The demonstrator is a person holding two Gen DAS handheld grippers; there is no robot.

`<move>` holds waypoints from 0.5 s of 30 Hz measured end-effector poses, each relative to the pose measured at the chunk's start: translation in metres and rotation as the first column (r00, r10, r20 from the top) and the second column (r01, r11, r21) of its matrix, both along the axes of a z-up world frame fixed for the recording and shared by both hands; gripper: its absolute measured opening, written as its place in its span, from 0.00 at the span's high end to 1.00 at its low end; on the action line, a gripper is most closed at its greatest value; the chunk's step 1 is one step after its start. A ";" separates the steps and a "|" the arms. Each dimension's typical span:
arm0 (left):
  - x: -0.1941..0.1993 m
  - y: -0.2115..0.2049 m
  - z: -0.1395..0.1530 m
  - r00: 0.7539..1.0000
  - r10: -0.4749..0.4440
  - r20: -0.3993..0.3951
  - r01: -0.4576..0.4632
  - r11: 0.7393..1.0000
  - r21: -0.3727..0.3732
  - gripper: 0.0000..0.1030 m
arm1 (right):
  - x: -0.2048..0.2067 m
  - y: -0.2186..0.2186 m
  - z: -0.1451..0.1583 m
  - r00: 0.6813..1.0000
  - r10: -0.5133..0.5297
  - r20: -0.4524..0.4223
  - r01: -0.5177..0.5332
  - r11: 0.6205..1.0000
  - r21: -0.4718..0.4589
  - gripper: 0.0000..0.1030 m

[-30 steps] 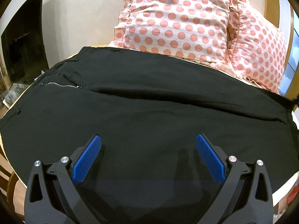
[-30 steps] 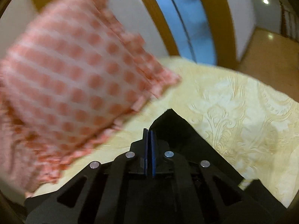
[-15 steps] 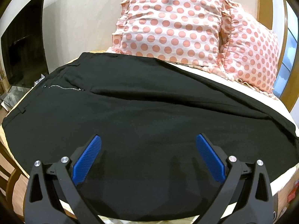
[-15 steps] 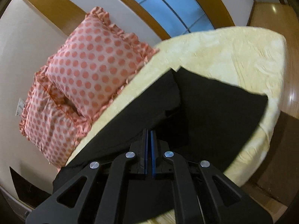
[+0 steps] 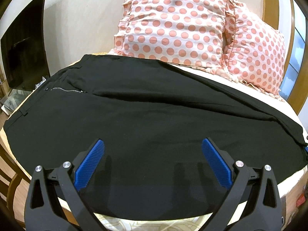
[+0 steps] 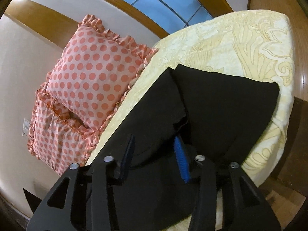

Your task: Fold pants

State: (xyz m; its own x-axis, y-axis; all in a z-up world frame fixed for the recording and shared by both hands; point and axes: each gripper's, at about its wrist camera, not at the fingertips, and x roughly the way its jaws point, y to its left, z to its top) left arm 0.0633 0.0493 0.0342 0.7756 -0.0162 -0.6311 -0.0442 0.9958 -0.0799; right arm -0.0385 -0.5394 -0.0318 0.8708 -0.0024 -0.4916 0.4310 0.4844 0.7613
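Note:
Black pants [image 5: 154,115] lie spread across the bed, with the waist and a silver zipper [image 5: 65,90] at the left. My left gripper [image 5: 153,141] hovers open just over the near leg, holding nothing. In the right wrist view the leg ends [image 6: 221,105] lie side by side on the yellow cover. My right gripper [image 6: 154,137] sits low over them and its jaws are opening. Loose black cloth lies between its blue pads [image 6: 181,159], which do not press on it.
Two pink polka-dot pillows [image 5: 173,23] lean on the wall behind the pants. The yellow patterned bed cover [image 6: 240,44] runs on past the leg ends to the bed's edge. A dark screen [image 5: 25,48] stands at the far left and a wood-framed window [image 6: 163,2] at the right.
My right gripper swung down from beside the pillow, shut on a black cloth end, to the leg ends, and its jaws have parted. The left gripper stayed open in about the same place.

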 end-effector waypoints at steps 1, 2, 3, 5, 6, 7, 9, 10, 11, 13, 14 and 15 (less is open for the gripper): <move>0.000 -0.001 0.000 1.000 0.000 -0.001 0.000 1.000 0.003 0.02 | 0.002 -0.001 0.000 1.000 -0.014 -0.003 0.014 1.000 -0.001 0.68; -0.001 -0.002 0.001 1.000 0.000 -0.001 0.000 1.000 0.007 0.02 | 0.003 -0.001 0.000 1.000 -0.021 0.001 0.021 1.000 -0.002 0.69; -0.002 -0.003 0.001 1.000 0.001 0.003 -0.001 1.000 0.013 0.02 | 0.006 -0.002 -0.001 1.000 -0.023 -0.001 0.023 1.000 -0.006 0.72; -0.005 -0.004 0.002 1.000 0.007 0.012 -0.008 1.000 0.026 0.02 | 0.012 -0.004 -0.007 1.000 -0.008 -0.018 0.009 1.000 0.022 0.89; -0.006 -0.005 0.004 1.000 0.013 0.017 -0.014 0.999 0.036 0.02 | 0.013 -0.007 -0.011 1.000 -0.001 -0.003 0.001 0.998 0.056 0.97; -0.007 -0.005 0.005 1.000 0.019 0.019 -0.020 0.999 0.047 0.02 | 0.011 -0.011 -0.012 0.999 -0.002 0.036 -0.001 0.996 0.088 0.97; -0.009 -0.005 0.008 0.999 0.027 0.024 -0.028 0.998 0.063 0.02 | 0.000 -0.016 -0.002 0.993 -0.009 0.120 0.000 0.997 0.080 0.97; -0.010 -0.005 0.011 0.999 0.028 0.030 -0.030 0.997 0.072 0.02 | -0.009 -0.017 0.006 0.987 -0.007 0.161 -0.002 0.998 0.060 0.97; -0.012 -0.004 0.013 0.999 0.027 0.038 -0.030 0.997 0.078 0.02 | -0.016 -0.017 0.012 0.984 -0.009 0.180 0.000 0.999 0.047 0.97; -0.014 -0.001 0.020 0.998 0.024 0.062 -0.030 0.996 0.089 0.02 | -0.034 -0.018 0.020 0.975 -0.015 0.220 0.007 0.999 0.037 0.97; -0.013 0.001 0.022 0.997 0.024 0.068 -0.030 0.995 0.092 0.02 | -0.044 -0.018 0.021 0.972 -0.019 0.234 0.010 0.999 0.040 0.97; -0.012 0.003 0.025 0.997 0.024 0.069 -0.030 0.995 0.091 0.02 | -0.049 -0.017 0.020 0.971 -0.023 0.237 0.012 0.999 0.046 0.97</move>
